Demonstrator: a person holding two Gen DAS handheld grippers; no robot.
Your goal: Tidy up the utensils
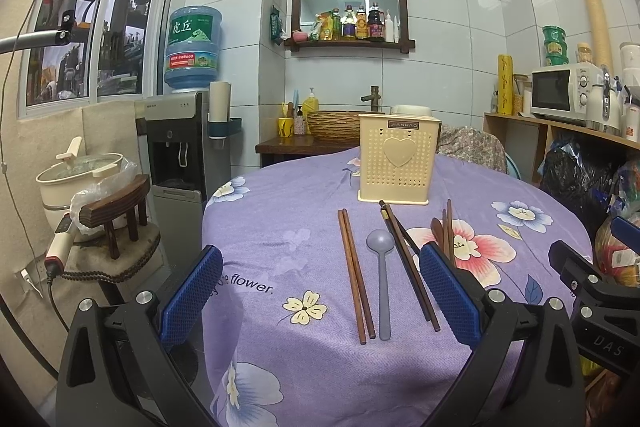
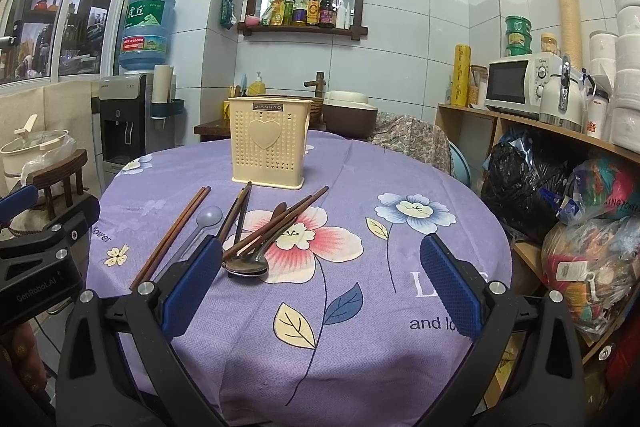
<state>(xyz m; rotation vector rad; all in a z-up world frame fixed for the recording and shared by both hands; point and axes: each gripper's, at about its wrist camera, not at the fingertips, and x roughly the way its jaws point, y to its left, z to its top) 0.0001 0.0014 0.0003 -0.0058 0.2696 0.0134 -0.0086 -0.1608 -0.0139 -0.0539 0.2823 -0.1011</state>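
Blue-padded left tongs (image 1: 320,291) fill the foreground of the left wrist view, standing wide apart and holding nothing above the near edge of the round bench (image 1: 280,227) with its purple flowered cloth. Between the pads, on the cloth, lie a pair of reddish-brown chopsticks (image 1: 356,275), a grey plastic spoon (image 1: 382,275) just to their right, and a pair of dark chopsticks (image 1: 408,263) beside that. More brown wooden utensils (image 1: 446,227) show past the right pad, partly hidden by it. Farther back, a cream perforated utensil holder (image 1: 394,163) with a heart on its front stands upright on the cloth, apart from the utensils. The right tongs (image 1: 592,275) show at the right edge.

From the right wrist view, the right tongs (image 2: 320,287) are likewise spread wide and empty over the cloth. Close by the left pad lies a heap of crossed brown chopsticks, a wooden spoon and metal spoons (image 2: 248,265), the metal bowls nearest the camera. The grey plastic spoon (image 2: 210,217) and the reddish-brown chopsticks (image 2: 176,231) lie to the left, and the utensil holder (image 2: 269,147) stands behind them all.
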